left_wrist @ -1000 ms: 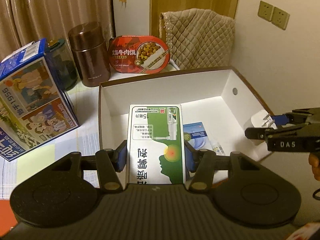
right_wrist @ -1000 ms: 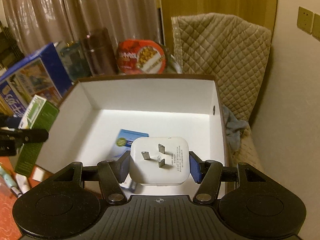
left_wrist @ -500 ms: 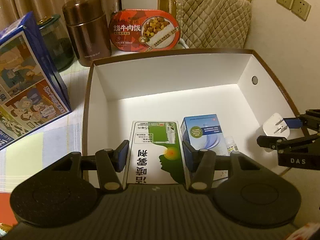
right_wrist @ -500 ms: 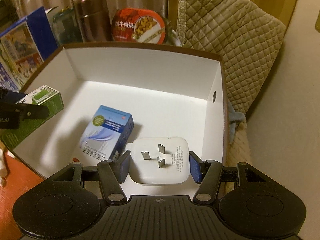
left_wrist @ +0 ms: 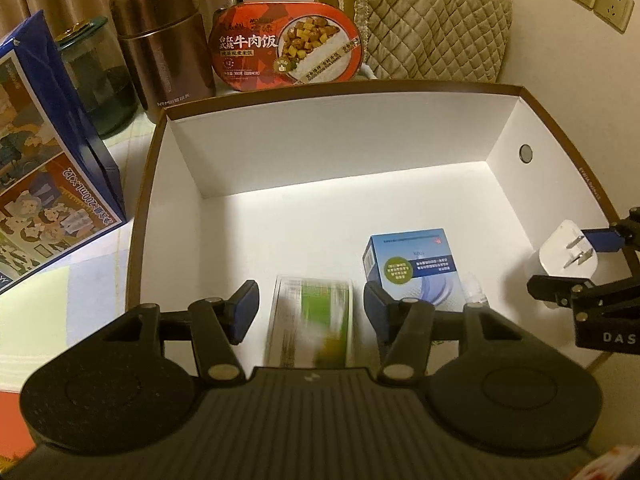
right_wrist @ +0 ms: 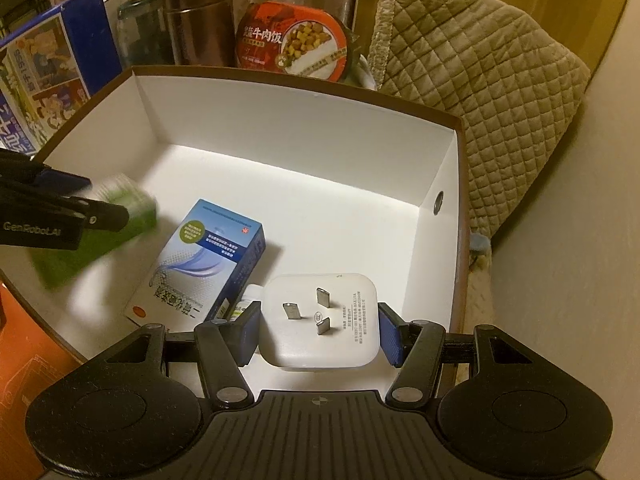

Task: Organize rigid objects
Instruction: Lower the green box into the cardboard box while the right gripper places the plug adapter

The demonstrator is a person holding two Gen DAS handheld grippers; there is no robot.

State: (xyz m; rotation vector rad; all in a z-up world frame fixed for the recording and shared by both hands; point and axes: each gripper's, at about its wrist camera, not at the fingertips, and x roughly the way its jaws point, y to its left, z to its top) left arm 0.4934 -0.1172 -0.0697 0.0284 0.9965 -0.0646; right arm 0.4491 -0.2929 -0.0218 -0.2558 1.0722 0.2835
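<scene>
Brown-rimmed white cardboard box point(left_wrist: 152, 184) on table. Inside it: blue-and-white carton point(left_wrist: 416, 268) near front, blurred green-and-white carton point(left_wrist: 310, 320) just left of it, white three-pin plug adapter point(right_wrist: 320, 320) to its right. Behind box: brown metal canister point(left_wrist: 164, 44), red oval meal tray point(left_wrist: 286, 46). Left of box: blue illustrated carton point(left_wrist: 48, 172).

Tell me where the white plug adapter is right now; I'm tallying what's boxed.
The white plug adapter is clamped in the right gripper, over the white box's right near corner, beside the blue carton.

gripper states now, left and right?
Left gripper: open, jaws just opened; green box blurred between them, released.
Right gripper: shut on white plug adapter.
</scene>
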